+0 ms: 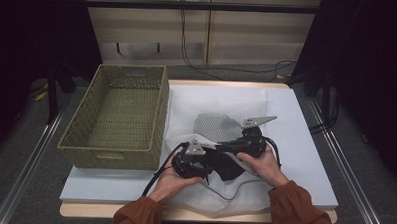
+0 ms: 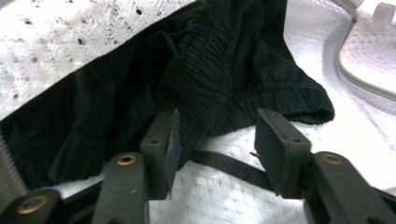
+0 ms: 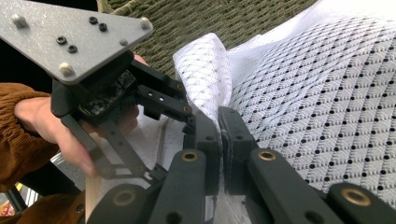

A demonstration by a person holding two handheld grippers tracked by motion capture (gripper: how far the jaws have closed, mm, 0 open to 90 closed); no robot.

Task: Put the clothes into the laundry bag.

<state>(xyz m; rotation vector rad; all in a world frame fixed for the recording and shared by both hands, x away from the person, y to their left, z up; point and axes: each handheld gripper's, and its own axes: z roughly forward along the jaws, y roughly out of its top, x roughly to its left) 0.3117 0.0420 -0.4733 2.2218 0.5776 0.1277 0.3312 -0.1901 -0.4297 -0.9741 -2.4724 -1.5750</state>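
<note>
Right hand-held gripper (image 3: 219, 128) is pinching the edge of the white mesh bag (image 3: 327, 93), jaws clenched on its fabric, lifting the opening. Left hand-held gripper (image 2: 215, 140) is standing released, jaws apart, just short of the black garment (image 2: 210, 70), which is lying partly under the mesh on the surface (image 1: 305, 141). Bagging is looking unfinished; the wicker basket (image 1: 80, 138) is sitting beside them.

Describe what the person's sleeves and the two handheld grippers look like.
Both forearms wear rust-orange sleeves of soft ribbed cloth. Each hand carries a black gripper: the left gripper and right gripper have two flat black jaws on linked bars with brass-coloured pivot pins. A grey three-cornered plate with small screws tops each, and a black cable trails from the left one.
</note>
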